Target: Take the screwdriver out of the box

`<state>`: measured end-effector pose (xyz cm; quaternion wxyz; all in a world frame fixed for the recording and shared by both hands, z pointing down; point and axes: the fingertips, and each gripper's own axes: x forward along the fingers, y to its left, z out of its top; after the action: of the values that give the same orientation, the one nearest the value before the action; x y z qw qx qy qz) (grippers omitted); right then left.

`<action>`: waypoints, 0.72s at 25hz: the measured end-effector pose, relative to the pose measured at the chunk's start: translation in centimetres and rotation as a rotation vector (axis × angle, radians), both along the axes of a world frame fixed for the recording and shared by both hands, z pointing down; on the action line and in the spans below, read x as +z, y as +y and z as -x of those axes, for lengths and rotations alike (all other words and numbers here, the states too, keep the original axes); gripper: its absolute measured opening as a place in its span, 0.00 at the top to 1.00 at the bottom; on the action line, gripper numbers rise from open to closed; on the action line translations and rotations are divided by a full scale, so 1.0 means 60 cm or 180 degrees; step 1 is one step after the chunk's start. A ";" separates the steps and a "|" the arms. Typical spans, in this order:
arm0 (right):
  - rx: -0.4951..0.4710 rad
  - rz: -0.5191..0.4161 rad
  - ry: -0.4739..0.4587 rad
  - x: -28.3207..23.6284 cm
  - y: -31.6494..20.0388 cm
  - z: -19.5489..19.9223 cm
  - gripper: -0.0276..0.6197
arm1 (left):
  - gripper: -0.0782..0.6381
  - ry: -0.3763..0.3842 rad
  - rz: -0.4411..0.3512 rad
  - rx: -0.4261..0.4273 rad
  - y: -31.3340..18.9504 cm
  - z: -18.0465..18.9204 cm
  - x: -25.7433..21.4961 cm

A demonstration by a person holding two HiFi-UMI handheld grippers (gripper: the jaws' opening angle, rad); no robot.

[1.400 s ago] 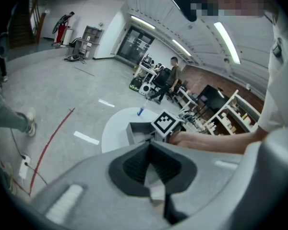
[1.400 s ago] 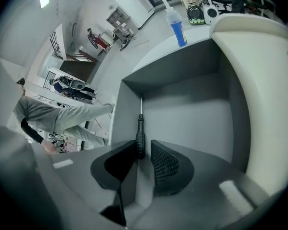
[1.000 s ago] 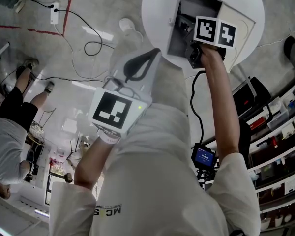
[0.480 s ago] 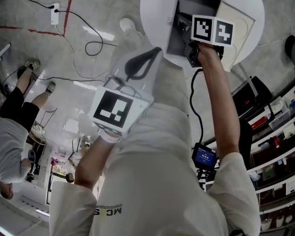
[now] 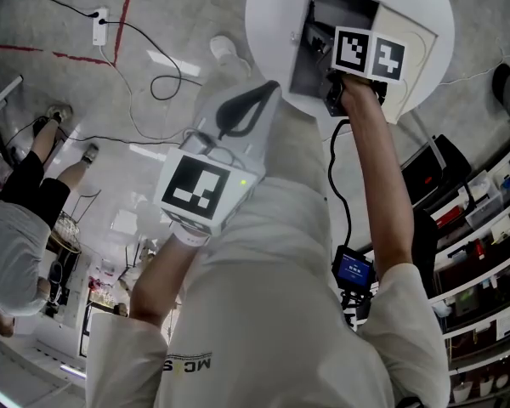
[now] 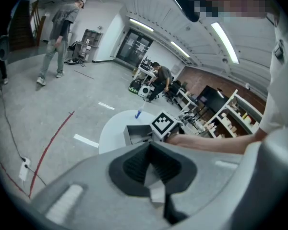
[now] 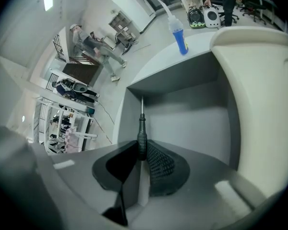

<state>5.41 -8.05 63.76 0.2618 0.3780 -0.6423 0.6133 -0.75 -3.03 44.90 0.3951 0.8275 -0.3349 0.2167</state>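
Saw grey floor (image 5: 59, 92) filling the left half of the head view, crossed by a red line (image 5: 123, 15) and a black cable (image 5: 153, 79) at upper left. Found a round white surface (image 5: 268, 7) at the top right of that view. Noted shelves (image 5: 484, 262) packed with goods along the lower right edge, and a bystander (image 5: 17, 219) at far left. Found an open box (image 5: 357, 15) on the surface, with grey inner walls and a cream flap at its right.

Caught the left tongs (image 5: 268, 87) at the centre of the head view, well apart from the box and off the surface. In the left gripper view, found their black pads (image 6: 132, 166) pressed together at the tips with nothing between.

Placed the right tongs (image 5: 319, 45) at the top of the head view, reaching into the box under their marker cube (image 5: 370, 55).

Spotted a blue bottle (image 7: 180, 35) with a white nozzle on the surface beyond the box, in the upper middle of the right gripper view.

Found the screwdriver (image 7: 141, 128) at the centre of that same frame, pinched by its black ribbed handle in the right tongs, thin metal shaft pointing up against the grey inside of the box.
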 end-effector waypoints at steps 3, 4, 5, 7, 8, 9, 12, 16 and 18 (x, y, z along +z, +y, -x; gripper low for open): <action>0.0040 -0.0012 0.0001 -0.009 0.005 -0.006 0.86 | 0.89 -0.0003 -0.0024 0.0019 0.002 -0.001 -0.008; 0.0051 -0.0016 -0.0001 -0.013 0.007 -0.008 0.86 | 0.89 -0.0001 -0.0035 0.0017 0.001 -0.002 -0.011; 0.0062 -0.0022 -0.0003 -0.017 0.009 -0.010 0.86 | 0.89 0.0000 -0.0047 0.0017 0.000 -0.002 -0.014; 0.0087 -0.0040 -0.0009 -0.026 0.012 -0.014 0.86 | 0.89 -0.0007 -0.0066 0.0023 -0.001 -0.002 -0.020; 0.0099 -0.0051 -0.0012 -0.032 0.013 -0.016 0.86 | 0.89 -0.0006 -0.0079 0.0026 -0.002 -0.002 -0.023; 0.0111 -0.0062 -0.0016 -0.038 0.015 -0.017 0.86 | 0.89 -0.0001 -0.0095 0.0029 -0.002 -0.001 -0.028; 0.0148 -0.0110 -0.0027 -0.060 0.017 -0.018 0.86 | 0.89 -0.0001 -0.0141 0.0033 -0.002 0.001 -0.043; 0.0187 -0.0184 -0.0041 -0.097 0.024 -0.018 0.86 | 0.89 -0.0003 -0.0203 0.0023 0.002 0.006 -0.068; 0.0189 -0.0236 -0.0049 -0.118 0.026 -0.017 0.86 | 0.89 0.0000 -0.0243 0.0021 0.004 0.007 -0.082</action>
<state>6.44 -6.47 56.66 0.2244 0.4015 -0.6551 0.5995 -1.15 -2.79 40.00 0.3625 0.8431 -0.3402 0.2051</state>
